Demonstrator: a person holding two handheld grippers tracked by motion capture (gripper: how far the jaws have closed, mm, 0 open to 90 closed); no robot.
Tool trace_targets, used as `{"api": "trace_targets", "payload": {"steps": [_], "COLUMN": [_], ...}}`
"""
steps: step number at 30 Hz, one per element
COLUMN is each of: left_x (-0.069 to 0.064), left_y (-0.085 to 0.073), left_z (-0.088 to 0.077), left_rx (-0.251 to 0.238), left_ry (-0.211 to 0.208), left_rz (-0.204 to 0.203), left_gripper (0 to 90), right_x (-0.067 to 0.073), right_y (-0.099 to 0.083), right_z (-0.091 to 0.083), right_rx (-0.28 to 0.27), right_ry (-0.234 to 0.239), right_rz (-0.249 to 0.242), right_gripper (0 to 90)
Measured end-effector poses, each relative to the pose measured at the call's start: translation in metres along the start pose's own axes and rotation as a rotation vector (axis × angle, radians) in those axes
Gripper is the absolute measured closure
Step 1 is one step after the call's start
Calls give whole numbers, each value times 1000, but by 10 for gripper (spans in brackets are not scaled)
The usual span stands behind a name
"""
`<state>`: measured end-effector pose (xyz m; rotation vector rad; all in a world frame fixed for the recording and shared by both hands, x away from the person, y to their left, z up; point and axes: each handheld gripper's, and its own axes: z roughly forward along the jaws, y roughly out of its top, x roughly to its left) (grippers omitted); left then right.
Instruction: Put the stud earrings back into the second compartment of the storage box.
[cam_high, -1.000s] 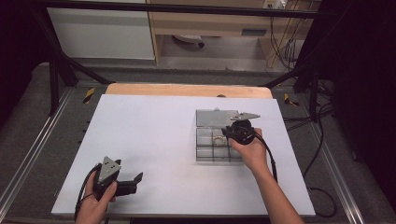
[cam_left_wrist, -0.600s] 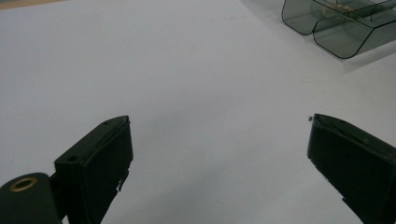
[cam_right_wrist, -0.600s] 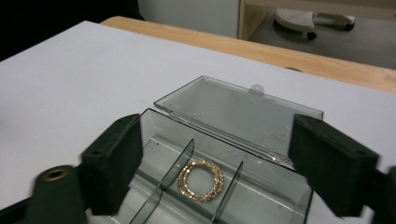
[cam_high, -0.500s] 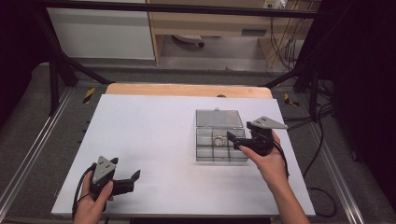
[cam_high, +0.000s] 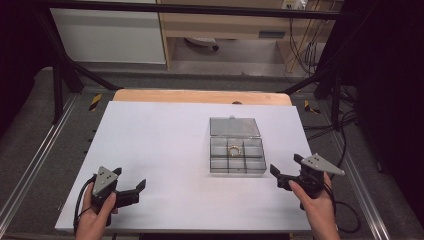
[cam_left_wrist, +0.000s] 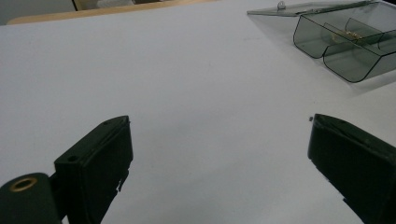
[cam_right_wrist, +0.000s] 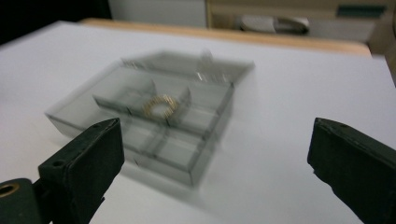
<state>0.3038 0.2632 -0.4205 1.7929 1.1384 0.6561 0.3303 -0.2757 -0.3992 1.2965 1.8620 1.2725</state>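
Observation:
A clear grey compartment box (cam_high: 237, 161) sits right of the middle of the white table, its lid (cam_high: 235, 127) folded flat behind it. A gold ring (cam_high: 234, 150) lies in the middle compartment of the far row. My right gripper (cam_high: 285, 164) is near the box's front right corner, apart from it. Its jaws have just been opening and stand open with nothing between them. In the right gripper view the box (cam_right_wrist: 154, 121) and ring (cam_right_wrist: 159, 106) are blurred ahead of the jaws. My left gripper (cam_high: 131, 178) rests open at the front left, with the box (cam_left_wrist: 345, 42) far off.
The white table top (cam_high: 160, 140) has a wooden strip (cam_high: 200, 96) along its far edge. Metal rails (cam_high: 35, 150) run along both sides. Cables (cam_high: 345, 125) lie on the floor at the right. A white cabinet (cam_high: 110, 35) stands behind the table.
My right gripper drew back from over the box to its right and toward the near edge, and its jaws opened. The ring now lies uncovered in the box. The left gripper hardly moved.

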Motion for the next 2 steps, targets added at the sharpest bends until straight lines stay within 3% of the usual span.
{"api": "trace_targets", "payload": {"steps": [1, 2], "left_x": [0, 0], "left_y": [0, 0], "left_z": [0, 0], "left_rx": [0, 3], "left_ry": [0, 0], "left_rz": [0, 1], "left_gripper": [70, 70], "right_x": [-2, -2], "right_y": [-9, -9], "right_z": [3, 3], "right_rx": [39, 39], "right_ry": [-18, -18], "right_rz": [-7, -7], "right_gripper": [44, 44]}}
